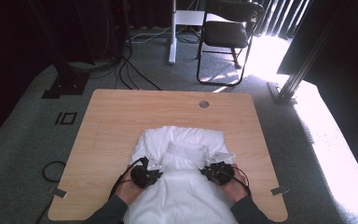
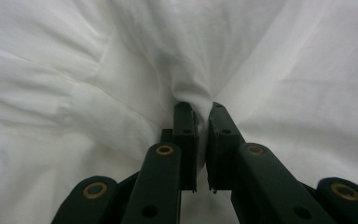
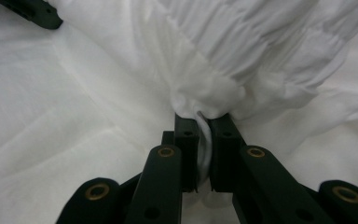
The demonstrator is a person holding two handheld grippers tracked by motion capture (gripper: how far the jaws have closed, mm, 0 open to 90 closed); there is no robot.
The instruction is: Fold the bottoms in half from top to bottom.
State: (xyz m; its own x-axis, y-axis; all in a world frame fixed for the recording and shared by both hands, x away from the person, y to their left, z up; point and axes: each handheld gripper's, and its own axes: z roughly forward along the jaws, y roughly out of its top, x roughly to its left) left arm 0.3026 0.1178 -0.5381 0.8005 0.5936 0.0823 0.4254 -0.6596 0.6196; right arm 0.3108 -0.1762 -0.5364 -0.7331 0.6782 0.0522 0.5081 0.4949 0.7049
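1. A white garment [image 1: 179,158] lies spread on the near half of the wooden desk [image 1: 107,121], its near end hanging over the desk's near edge between the person's sleeves.
2. Its gathered waistband [image 1: 186,150] sits folded toward the middle of the cloth, between the two grippers.
3. The left gripper [image 1: 152,164] is clenched on a pinch of the white fabric at the waistband's left end; in the left gripper view the cloth [image 2: 193,93] puckers up between the nearly closed black jaws.
4. The right gripper [image 1: 214,162] grasps the waistband's right end; in the right gripper view a bunch of ruched fabric [image 3: 205,105] is squeezed between its jaws.
5. A round cable hole [image 1: 203,103] shows at the desk's far edge.
6. A black chair [image 1: 228,32] stands on the carpet beyond the desk.
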